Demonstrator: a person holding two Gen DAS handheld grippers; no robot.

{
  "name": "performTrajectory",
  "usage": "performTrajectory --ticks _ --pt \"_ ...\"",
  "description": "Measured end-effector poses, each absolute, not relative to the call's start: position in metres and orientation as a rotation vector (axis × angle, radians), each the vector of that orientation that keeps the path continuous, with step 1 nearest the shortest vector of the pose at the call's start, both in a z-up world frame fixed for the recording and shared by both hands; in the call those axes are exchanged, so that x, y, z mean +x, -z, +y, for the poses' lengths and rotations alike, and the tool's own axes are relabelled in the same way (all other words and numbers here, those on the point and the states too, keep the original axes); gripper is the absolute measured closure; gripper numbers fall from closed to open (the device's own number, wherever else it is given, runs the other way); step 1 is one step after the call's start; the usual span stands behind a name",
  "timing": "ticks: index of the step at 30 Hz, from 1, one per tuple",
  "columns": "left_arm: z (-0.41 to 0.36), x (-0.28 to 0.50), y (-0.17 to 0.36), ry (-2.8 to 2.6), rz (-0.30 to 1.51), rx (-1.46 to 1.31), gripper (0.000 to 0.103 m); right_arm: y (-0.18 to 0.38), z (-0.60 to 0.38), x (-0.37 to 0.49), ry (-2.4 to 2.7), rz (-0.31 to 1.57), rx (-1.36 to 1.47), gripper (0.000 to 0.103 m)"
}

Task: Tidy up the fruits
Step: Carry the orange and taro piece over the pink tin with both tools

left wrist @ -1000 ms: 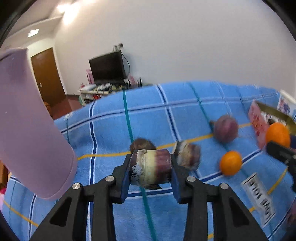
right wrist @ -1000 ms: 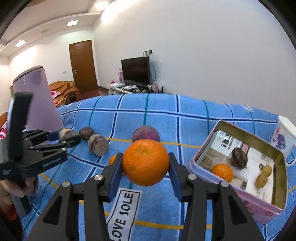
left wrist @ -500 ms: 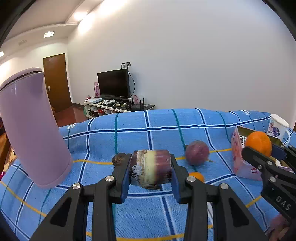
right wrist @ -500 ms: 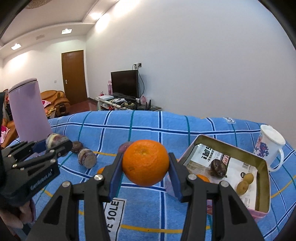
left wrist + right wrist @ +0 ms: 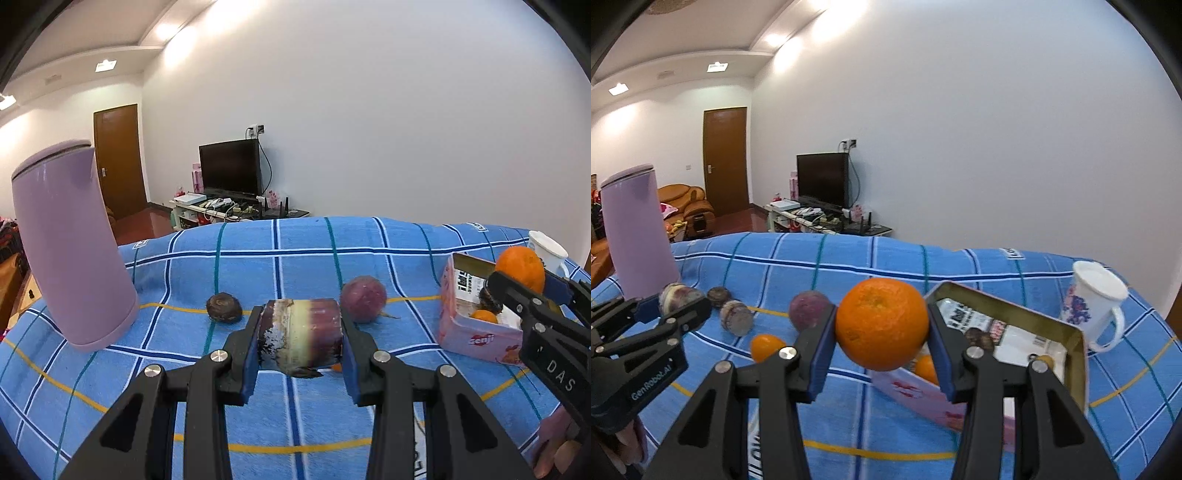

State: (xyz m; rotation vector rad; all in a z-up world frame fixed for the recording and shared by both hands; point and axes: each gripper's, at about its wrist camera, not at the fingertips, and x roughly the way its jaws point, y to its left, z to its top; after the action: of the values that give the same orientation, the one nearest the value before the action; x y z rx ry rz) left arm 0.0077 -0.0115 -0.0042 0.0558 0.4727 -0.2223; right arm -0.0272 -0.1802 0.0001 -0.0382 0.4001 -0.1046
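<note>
The left gripper pinches a banded fruit by its flat ends, long axis across the jaws, above the cloth. The tin lies to its right. The right gripper, clamping an orange, is nearer, at the tin's near wall. The tin holds a small orange, a dark fruit and a yellowish one

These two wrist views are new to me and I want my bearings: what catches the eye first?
A big orange fills the middle of the right wrist view, clamped in the right gripper in front of the open pink tin. In the left view, the left gripper clamps a purple-and-cream banded fruit piece. A tall lilac flask stands at far left on the blue checked cloth.
</note>
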Motion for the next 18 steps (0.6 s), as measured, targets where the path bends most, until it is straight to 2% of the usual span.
performTrajectory --ticks 18 --pt "-0.118 -0.010 -0.009 0.307 0.450 0.092 0.064 -0.004 -0.273 -0.046 0.229 0.394 -0.028 0.053"
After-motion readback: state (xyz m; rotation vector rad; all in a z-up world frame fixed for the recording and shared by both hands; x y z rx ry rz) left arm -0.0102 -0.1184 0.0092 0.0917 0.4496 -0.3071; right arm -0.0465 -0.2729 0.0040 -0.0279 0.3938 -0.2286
